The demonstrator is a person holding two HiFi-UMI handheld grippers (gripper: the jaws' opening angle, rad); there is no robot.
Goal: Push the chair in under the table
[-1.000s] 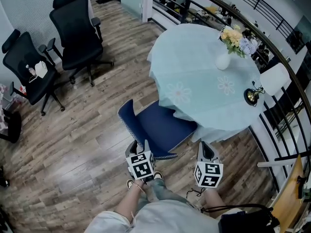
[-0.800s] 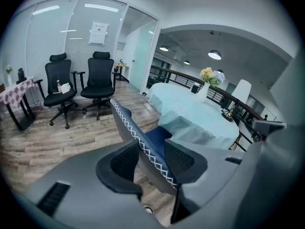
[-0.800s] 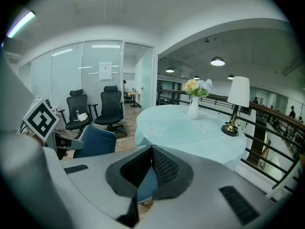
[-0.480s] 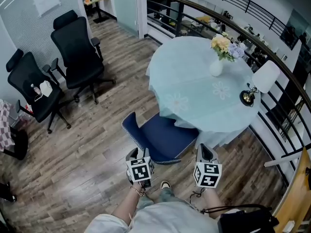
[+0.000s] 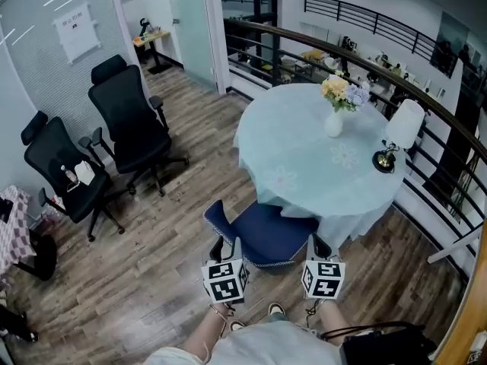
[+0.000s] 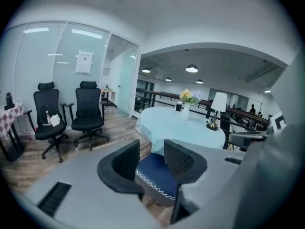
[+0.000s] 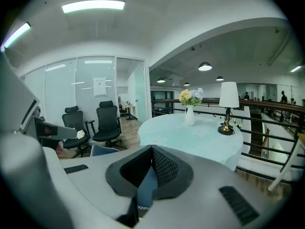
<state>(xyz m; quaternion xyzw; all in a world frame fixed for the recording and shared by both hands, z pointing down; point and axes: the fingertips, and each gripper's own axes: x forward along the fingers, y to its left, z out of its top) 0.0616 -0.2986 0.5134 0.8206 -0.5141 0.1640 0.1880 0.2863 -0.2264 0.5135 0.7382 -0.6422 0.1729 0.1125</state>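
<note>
A blue chair (image 5: 265, 234) with white-trimmed edging stands at the near side of a round table (image 5: 304, 154) covered by a pale blue cloth. Part of its seat lies beneath the cloth's hem. My left gripper (image 5: 227, 246) is at the chair's near left edge, jaws open, and the blue seat (image 6: 155, 173) shows through the gap of the left gripper (image 6: 151, 159). My right gripper (image 5: 319, 244) is at the chair's near right side. In the right gripper view the right gripper (image 7: 152, 150) has its tips together, with a strip of the chair (image 7: 145, 187) visible below them.
A vase of flowers (image 5: 333, 120) and a small lamp (image 5: 396, 131) stand on the table. Two black office chairs (image 5: 133, 124) (image 5: 65, 172) sit to the left on the wooden floor. A curved railing (image 5: 426, 90) runs behind the table. A black bag (image 5: 380, 348) hangs at my right.
The blue chair has slid farther in beneath the tablecloth, and both grippers have followed it forward. The head view has lifted, showing more of the room.
</note>
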